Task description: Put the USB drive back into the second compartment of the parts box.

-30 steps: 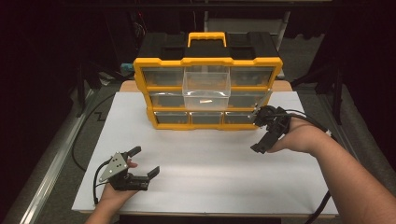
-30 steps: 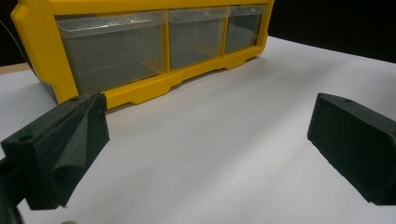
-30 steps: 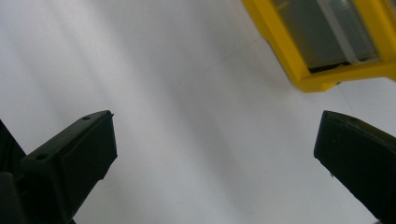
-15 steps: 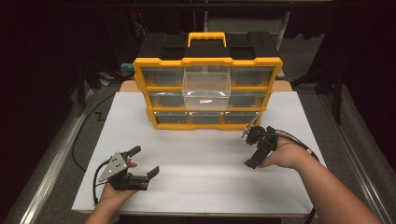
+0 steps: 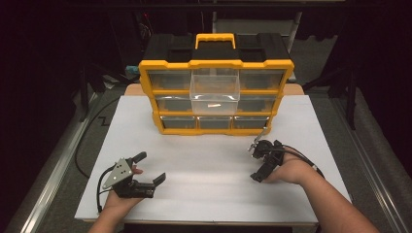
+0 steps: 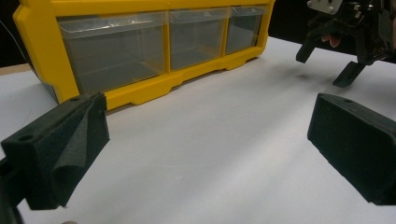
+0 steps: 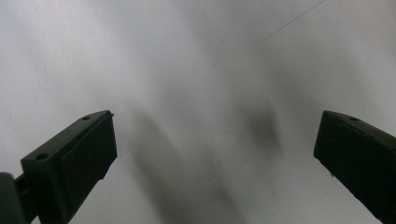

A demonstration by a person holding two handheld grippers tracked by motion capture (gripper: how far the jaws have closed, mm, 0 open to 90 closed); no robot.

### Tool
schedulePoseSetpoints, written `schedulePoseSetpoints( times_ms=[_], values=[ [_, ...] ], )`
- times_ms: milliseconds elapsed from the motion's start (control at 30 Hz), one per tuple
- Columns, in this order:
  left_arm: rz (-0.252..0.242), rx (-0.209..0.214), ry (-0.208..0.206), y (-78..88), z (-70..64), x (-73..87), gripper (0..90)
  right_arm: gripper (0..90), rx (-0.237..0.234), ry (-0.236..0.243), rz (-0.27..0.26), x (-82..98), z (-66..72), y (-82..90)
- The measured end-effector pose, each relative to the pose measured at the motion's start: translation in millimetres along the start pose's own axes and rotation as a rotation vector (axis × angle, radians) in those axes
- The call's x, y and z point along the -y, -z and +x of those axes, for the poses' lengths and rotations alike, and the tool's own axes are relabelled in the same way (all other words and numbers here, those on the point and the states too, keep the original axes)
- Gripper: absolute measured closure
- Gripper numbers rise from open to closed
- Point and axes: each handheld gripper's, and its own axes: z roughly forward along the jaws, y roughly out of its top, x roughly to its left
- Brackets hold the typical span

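A yellow organizer (image 5: 216, 65) with clear drawers and a black top stands at the back of the white table (image 5: 209, 199). Its middle drawer (image 5: 215, 92) is pulled out, with a small pale item (image 5: 212, 104) inside. My left gripper (image 5: 150, 167) rests near the front left, open and holding nothing. In the left gripper view its jaws (image 6: 208, 144) frame bare table, with the organizer's bottom drawers (image 6: 140, 51) ahead and the right gripper (image 6: 345, 42) farther off. My right gripper (image 5: 255, 161) sits at the front right, open, pointing down at the table (image 7: 201, 70).
A black cable (image 5: 82, 145) trails off the table's left edge beside a metal rail (image 5: 48, 170). Another rail (image 5: 374, 170) runs along the right side. Dark floor and stands surround the table.
My right gripper has drawn back from the organizer's lower right corner toward the person and lowered to the table. The left gripper has not moved.
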Motion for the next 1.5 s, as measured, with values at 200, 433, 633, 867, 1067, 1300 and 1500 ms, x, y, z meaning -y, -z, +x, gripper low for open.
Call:
schedulePoseSetpoints(
  times_ms=[200, 433, 633, 867, 1067, 1300, 1500],
  values=[
    [0.002, 0.004, 0.0, -0.4, -0.5, 0.1, 0.3, 0.0, -0.005, -0.052, -0.141, 9.5, 1.0, -1.4],
    [-0.001, 0.003, 0.008, -0.2, 0.6, 0.1, 0.3, 0.0, 0.008, -0.114, -0.356, 24.6, 8.5, -5.8],
    [-0.003, 0.004, 0.014, 0.2, 0.4, 0.0, 0.3, 0.0, 0.02, -0.188, -0.537, 38.5, 14.9, -6.5],
    [0.016, 0.0, 0.031, -0.9, 2.2, 0.9, 0.3, 0.0, 0.0, -0.284, -0.722, 53.9, 18.6, -4.7],
    [0.013, 0.006, 0.065, 1.1, 5.0, 0.2, 0.3, 0.0, 0.057, -0.329, -0.886, 65.5, 25.3, -2.5],
    [0.029, -0.017, 0.07, 0.1, 6.3, 2.8, 0.3, 0.0, 0.068, -0.342, -0.998, 85.9, 35.2, -2.4],
    [0.021, -0.032, 0.06, 0.1, 2.7, 1.2, 0.3, 0.0, 0.106, -0.339, -1.016, 92.0, 36.5, 2.2]
  ],
)
